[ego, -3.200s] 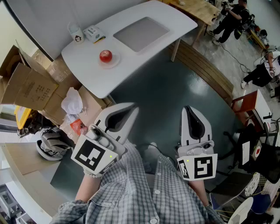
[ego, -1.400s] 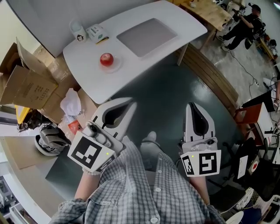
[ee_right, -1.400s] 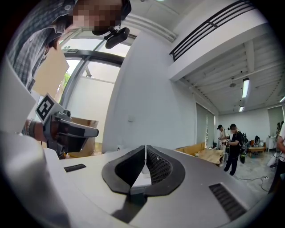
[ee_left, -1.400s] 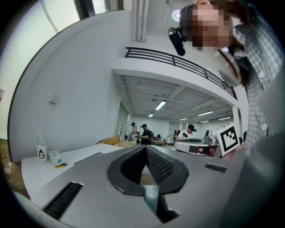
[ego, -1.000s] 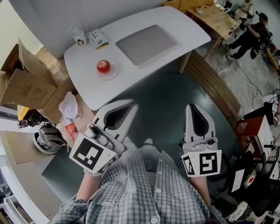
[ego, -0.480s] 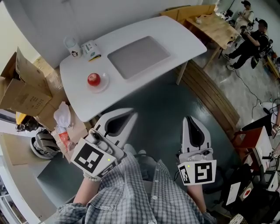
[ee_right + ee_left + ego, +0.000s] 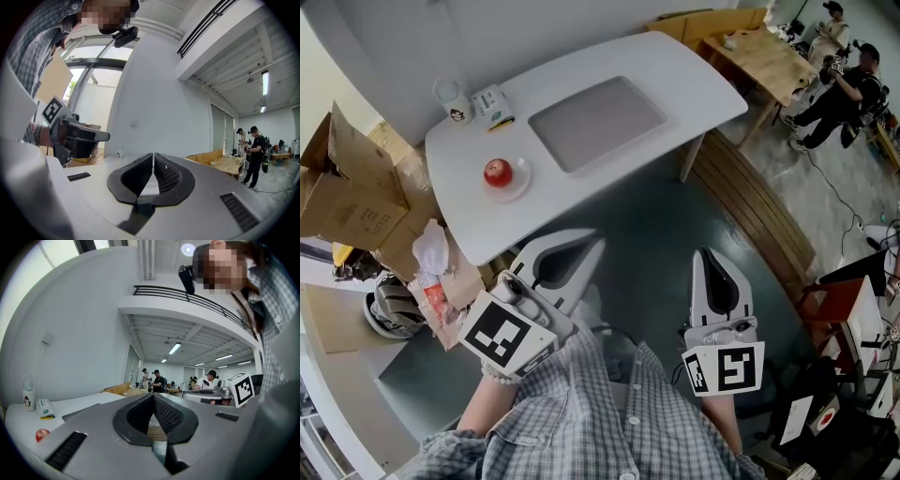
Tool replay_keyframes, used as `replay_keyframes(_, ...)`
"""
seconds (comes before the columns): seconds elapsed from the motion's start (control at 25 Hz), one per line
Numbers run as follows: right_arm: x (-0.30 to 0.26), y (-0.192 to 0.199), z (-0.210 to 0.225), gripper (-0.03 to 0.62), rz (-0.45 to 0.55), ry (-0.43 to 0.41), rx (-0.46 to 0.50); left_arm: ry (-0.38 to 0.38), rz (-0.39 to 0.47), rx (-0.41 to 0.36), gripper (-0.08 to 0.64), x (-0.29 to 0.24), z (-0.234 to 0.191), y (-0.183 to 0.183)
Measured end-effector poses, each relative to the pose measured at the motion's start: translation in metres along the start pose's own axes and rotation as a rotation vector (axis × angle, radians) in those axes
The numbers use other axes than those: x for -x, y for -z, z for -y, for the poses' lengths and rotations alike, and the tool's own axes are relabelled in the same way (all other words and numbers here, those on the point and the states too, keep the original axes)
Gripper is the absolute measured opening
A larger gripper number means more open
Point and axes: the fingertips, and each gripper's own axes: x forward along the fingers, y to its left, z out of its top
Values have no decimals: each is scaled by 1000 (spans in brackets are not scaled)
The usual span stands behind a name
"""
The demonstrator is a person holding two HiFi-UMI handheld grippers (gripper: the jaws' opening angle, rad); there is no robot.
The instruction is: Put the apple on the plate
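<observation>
fingers [image 7: 168,415]: 2 pairs closed, empty | apple [image 7: 497,172]: on plate [image 7: 524,177], well apart

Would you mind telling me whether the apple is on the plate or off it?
On it: the head view shows the apple resting on the small white plate on the table.

near edge of the table [image 7: 555,195] is bare in front of the apple [image 7: 497,172]; cup [image 7: 450,98] and small box [image 7: 492,105] stand behind it; cardboard boxes [image 7: 345,192] crowd the table's left
</observation>
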Motion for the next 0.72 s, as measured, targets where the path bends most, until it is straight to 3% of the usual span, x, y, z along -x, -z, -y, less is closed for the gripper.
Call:
replay_keyframes(0.56,-104,5,14,26,-50,-60,64,-34,-25,13,8,-51,-88,-3)
replay_keyframes(0.72,-147,5,15,26,-55,-79,34,-51,-37,13,8,-63,-125,-7)
